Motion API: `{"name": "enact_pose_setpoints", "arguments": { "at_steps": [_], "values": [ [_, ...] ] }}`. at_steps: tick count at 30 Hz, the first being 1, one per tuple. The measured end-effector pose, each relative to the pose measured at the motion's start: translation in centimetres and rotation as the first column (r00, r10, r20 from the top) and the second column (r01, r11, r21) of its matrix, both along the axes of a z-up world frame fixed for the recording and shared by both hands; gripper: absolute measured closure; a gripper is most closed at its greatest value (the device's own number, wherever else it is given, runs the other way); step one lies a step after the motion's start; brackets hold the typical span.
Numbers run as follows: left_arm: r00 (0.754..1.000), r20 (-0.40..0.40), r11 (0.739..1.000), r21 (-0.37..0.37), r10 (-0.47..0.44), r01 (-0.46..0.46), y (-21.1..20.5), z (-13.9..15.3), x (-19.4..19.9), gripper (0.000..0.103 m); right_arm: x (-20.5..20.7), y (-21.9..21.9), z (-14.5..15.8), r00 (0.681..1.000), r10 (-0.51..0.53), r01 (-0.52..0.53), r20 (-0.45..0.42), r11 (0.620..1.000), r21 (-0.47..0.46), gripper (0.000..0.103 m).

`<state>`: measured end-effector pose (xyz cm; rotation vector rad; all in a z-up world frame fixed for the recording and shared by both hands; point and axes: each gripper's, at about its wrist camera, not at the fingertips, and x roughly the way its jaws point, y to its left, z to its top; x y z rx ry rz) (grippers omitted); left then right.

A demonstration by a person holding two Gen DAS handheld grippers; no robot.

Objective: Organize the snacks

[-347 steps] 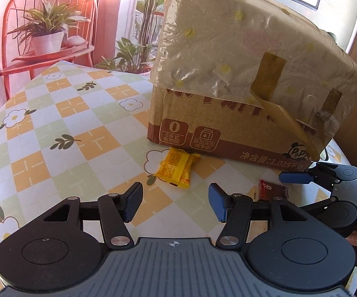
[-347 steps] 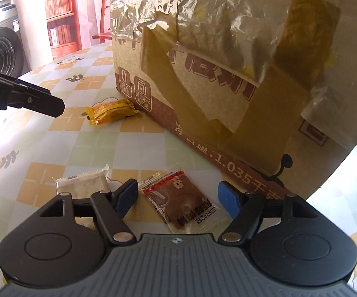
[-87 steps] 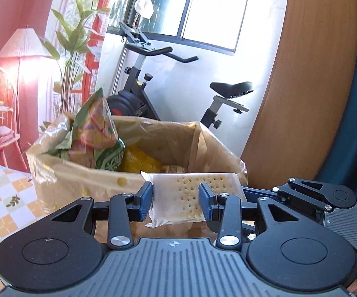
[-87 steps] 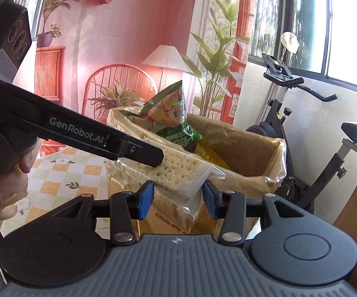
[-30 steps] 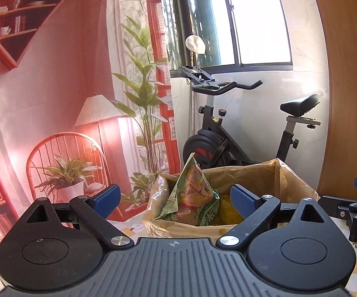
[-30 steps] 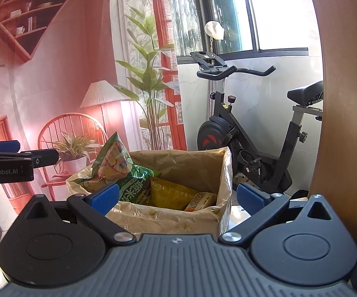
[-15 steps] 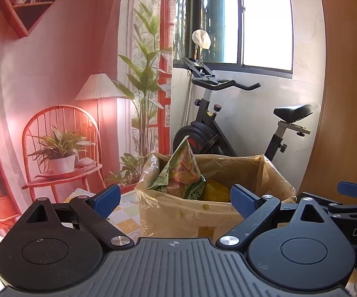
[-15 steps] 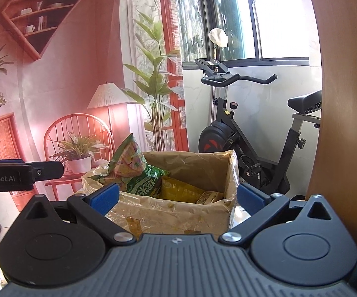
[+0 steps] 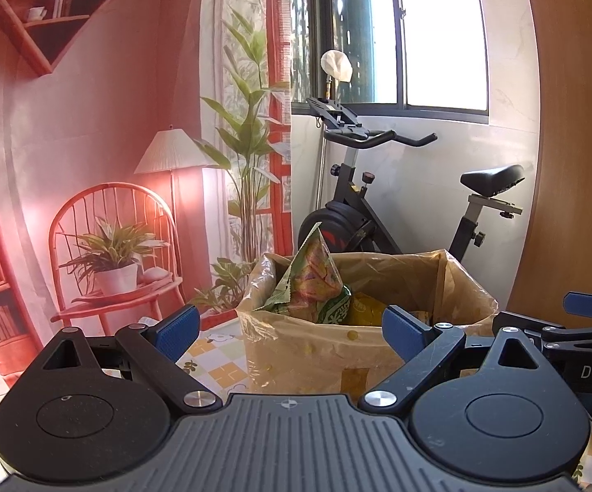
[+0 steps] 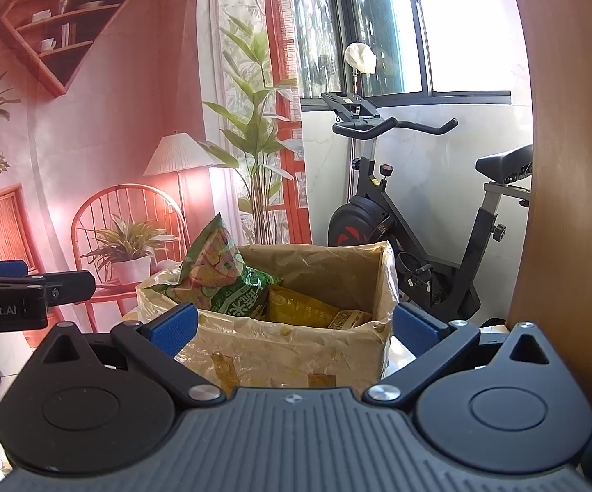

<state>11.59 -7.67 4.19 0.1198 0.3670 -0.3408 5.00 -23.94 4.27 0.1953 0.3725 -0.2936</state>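
We hold both grippers level, facing the brown cardboard box lined with crinkled clear plastic (image 9: 361,340), which sits at twelve o'clock on the bench with its checked flower-print cloth (image 9: 209,363). The left gripper (image 9: 291,330) has its jaws spread wide and empty; the right gripper (image 10: 293,324) likewise grips nothing. Inside the box a green-and-yellow crinkly snack bag (image 10: 222,274) stands at ten o'clock, a yellow packet (image 10: 300,307) beside it. Several snacks look stowed; whether any remain on the bench we cannot tell.
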Motion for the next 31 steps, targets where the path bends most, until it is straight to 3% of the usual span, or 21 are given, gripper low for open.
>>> {"name": "enact_pose_setpoints", "arguments": {
  "at_steps": [31],
  "values": [
    [0.999, -0.028, 0.999, -0.008, 0.031, -0.031, -0.05, -0.17, 0.23, 0.006, 0.15, 0.36, -0.17, 1.0, 0.012, -0.012, -0.002, 1.0, 0.0, 0.0]
  ]
}}
